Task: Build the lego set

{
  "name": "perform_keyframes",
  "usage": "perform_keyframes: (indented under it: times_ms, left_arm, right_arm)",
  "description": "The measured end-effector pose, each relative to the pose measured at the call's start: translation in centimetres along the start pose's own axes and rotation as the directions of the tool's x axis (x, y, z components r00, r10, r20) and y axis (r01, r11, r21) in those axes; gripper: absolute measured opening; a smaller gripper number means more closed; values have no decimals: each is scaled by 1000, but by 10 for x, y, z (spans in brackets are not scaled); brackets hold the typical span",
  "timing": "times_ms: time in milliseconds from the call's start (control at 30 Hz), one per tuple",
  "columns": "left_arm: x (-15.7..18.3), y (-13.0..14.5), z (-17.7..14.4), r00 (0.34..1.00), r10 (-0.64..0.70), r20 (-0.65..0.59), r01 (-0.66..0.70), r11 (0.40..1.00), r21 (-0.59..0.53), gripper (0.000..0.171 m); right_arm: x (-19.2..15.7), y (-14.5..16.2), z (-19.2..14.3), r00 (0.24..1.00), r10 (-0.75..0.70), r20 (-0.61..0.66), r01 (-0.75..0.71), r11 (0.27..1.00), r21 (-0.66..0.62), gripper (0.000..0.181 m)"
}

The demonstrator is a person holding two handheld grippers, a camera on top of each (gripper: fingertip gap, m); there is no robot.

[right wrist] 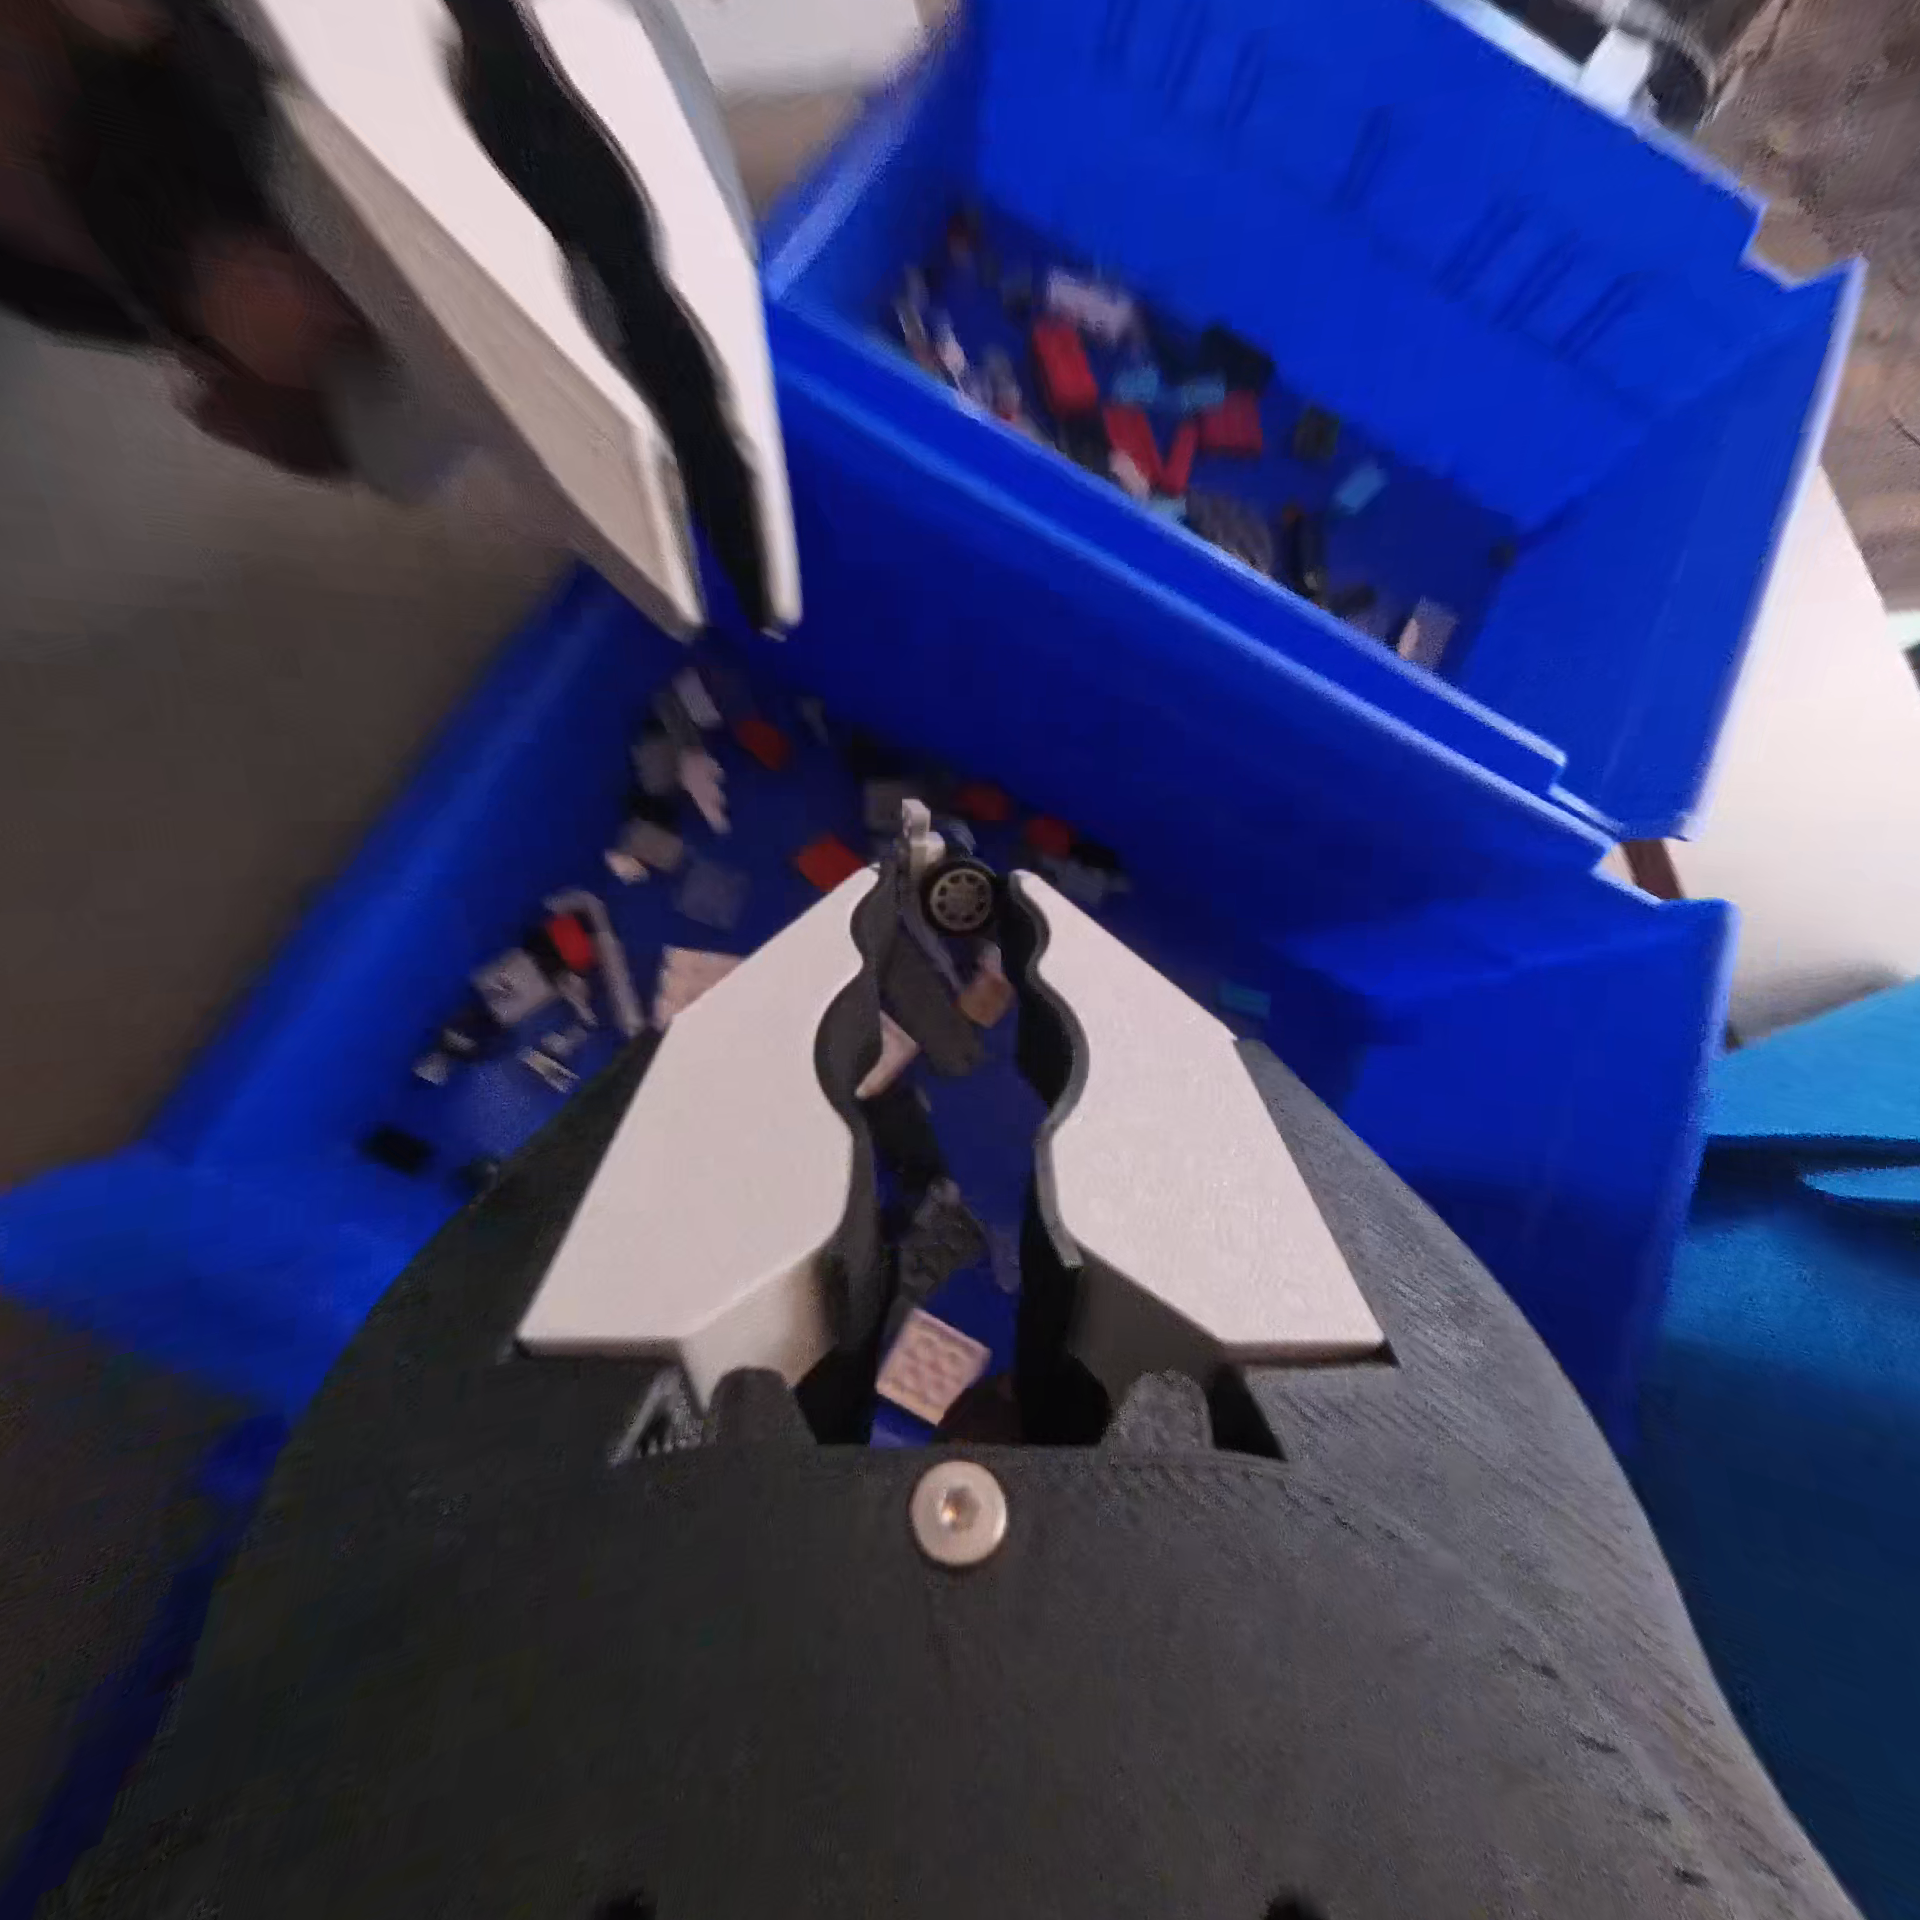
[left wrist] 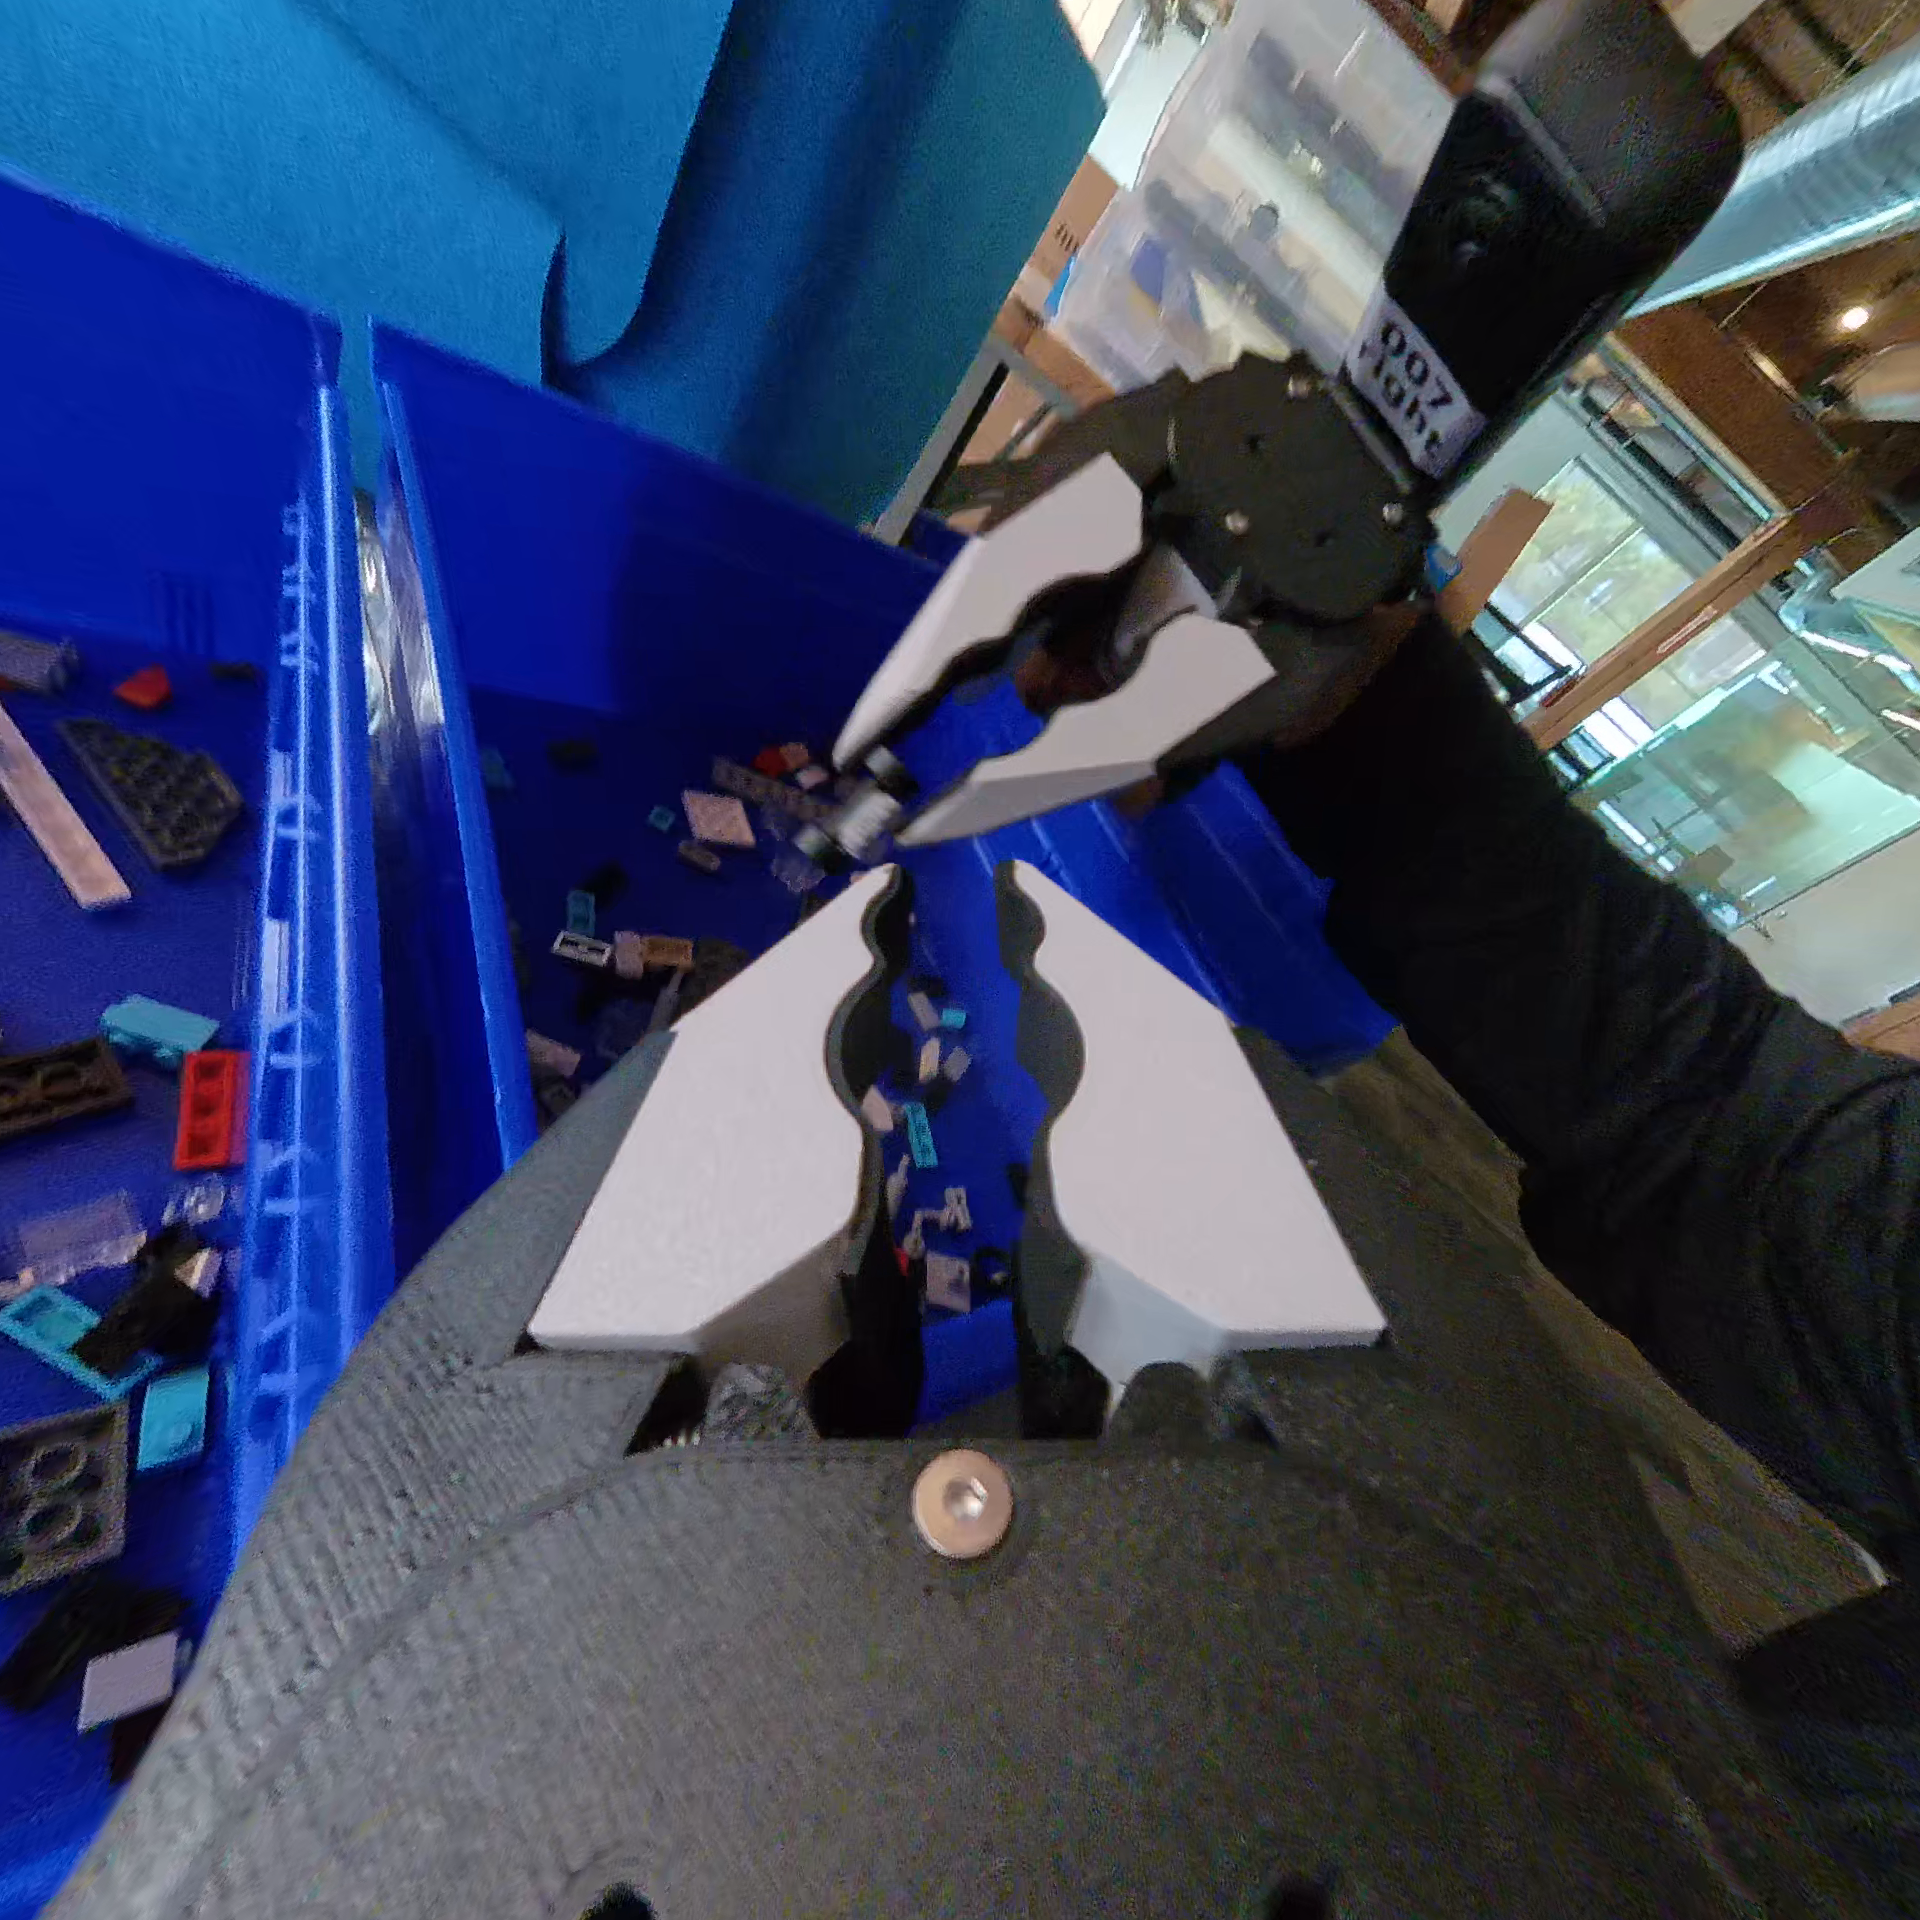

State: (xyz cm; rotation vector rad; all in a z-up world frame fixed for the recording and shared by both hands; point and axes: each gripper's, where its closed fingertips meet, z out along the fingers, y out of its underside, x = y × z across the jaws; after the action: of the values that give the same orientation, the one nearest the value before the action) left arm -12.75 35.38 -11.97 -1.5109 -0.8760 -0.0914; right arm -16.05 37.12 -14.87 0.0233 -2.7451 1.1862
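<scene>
Right now: right gripper (right wrist: 940,883) pinches wheel assy (right wrist: 951,904) at tips over blue bin (right wrist: 1455,997); left gripper (left wrist: 951,883) slightly open, empty. Risk: shallow tip hold, assy could slip into loose parts.

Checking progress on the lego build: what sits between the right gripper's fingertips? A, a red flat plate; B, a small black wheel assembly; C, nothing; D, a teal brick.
B: the right gripper is shut on a small black wheel assembly with a grey hub, over the blue plastic bin.

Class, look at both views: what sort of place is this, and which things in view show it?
Probably a lab or workshop sorting station. Two blue bins hold loose lego pieces, clear storage boxes are stacked behind, and the right gripper holds a small wheel assembly.
</scene>
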Motion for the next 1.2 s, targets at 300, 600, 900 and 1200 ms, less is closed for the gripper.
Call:
perform_keyframes:
  times_ms: [300,600,900,1200]
  left_arm:
    - [8,-17,10,988,-67,-137,85,988,131,27]
    - [26,-37,3,931,-115,-347,203,952,229,25]
    - [31,-37,5,875,-198,-442,308,932,191,19]
    - [29,-26,9,934,-107,-340,161,978,136,18]
  right_arm:
    - [-14,-38,-31,933,330,143,-358,883,303,21]
    - [-22,-63,-38,813,502,294,-582,700,415,22]
    - [-18,-67,-42,793,524,311,-608,650,456,21]
    - [-23,-57,-41,877,427,222,-481,779,403,23]
